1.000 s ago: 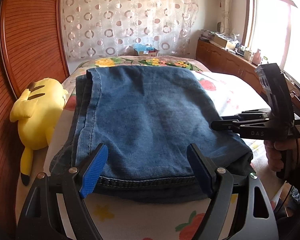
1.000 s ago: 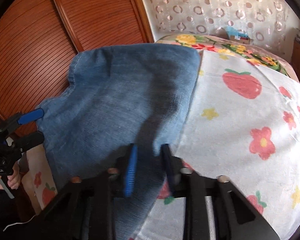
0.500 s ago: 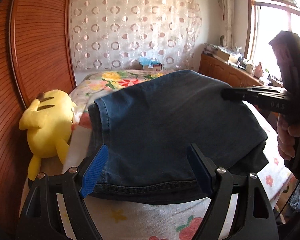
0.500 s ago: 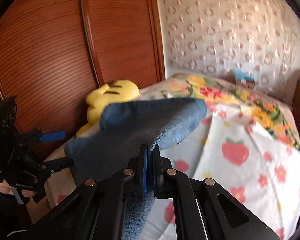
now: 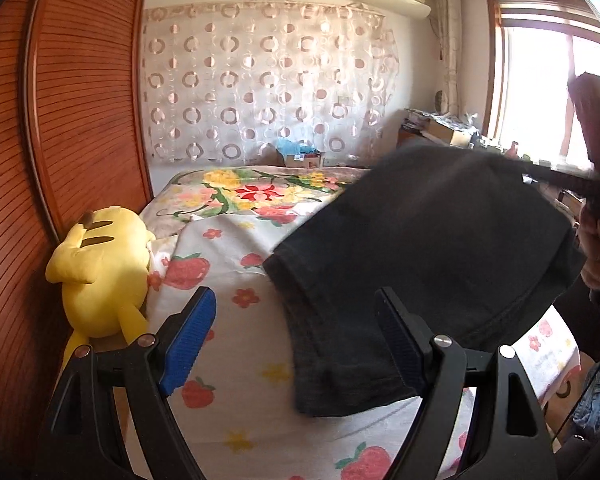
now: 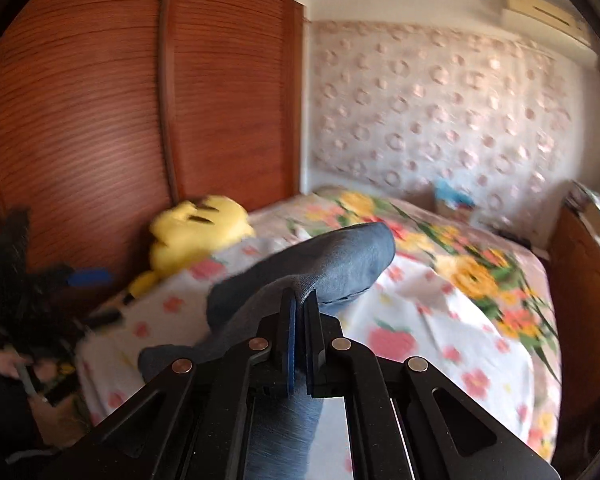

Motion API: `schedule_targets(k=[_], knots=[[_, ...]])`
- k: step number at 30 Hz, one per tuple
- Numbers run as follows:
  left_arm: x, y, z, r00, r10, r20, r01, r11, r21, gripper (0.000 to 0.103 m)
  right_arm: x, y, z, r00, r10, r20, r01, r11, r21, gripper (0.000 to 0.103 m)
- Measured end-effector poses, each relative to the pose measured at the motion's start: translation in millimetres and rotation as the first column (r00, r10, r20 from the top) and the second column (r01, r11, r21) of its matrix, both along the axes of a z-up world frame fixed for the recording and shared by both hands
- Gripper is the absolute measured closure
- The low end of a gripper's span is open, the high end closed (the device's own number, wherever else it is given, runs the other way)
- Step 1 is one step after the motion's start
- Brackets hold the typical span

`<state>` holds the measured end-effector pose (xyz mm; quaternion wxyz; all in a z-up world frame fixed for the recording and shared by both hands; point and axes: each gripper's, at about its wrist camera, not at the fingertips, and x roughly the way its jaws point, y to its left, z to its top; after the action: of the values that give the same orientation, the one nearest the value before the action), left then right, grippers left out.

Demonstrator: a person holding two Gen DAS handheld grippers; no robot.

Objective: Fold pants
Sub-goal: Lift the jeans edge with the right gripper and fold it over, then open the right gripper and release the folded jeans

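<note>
The folded blue jeans (image 5: 428, 264) hang in the air above the flowered bed sheet (image 5: 236, 248), dark against the window light. My right gripper (image 6: 299, 304) is shut on the jeans (image 6: 324, 264), pinching a fold of denim between its pads, with cloth trailing down under it. In the left wrist view the right gripper (image 5: 556, 178) holds the jeans' upper right edge. My left gripper (image 5: 296, 332) is open and empty, low at the bed's near edge; the jeans' lower corner hangs just in front of its right finger (image 5: 400, 340). The left gripper shows blurred at the left of the right wrist view (image 6: 76, 280).
A yellow plush toy (image 5: 100, 268) lies at the bed's left edge against the wooden wardrobe doors (image 5: 60, 120). A patterned curtain (image 5: 260, 92) hangs behind the bed. A wooden cabinet with clutter (image 5: 440, 132) stands under the window at right.
The right gripper closed on the jeans and lifted them off the bed, up and to the right. The left gripper stayed open and tilted upward.
</note>
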<state>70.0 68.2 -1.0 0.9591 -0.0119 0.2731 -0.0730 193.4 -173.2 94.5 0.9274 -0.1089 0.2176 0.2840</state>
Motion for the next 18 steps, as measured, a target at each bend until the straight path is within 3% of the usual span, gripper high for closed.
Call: schedule_targets(k=[4,9,16,18], knots=[[7,-20,-6,0.999,-0.042,-0.020,0.042,0.999,0.000,0.021,6,-52,-48,0.989,-0.098,-0.107,0.097,0.995,-0.014,0.100],[19,-55,-19,0.992,-0.111,-0.067,0.113,0.994,0.016,0.021,7,-87,-97,0.969,-0.162,-0.186,0.165,0.986,0.001,0.100],[30,-107,-31,0.973,-0.200,-0.112,0.205,0.978,0.032,0.021,15,-99,-119,0.956,-0.196,-0.217,0.207,0.978,0.032,0.099],[34,-121,-36,0.967,-0.217,-0.131,0.224,0.973,0.047,0.021,15,-96,-120,0.949,-0.216,-0.230,0.229,0.973,0.031,0.094]])
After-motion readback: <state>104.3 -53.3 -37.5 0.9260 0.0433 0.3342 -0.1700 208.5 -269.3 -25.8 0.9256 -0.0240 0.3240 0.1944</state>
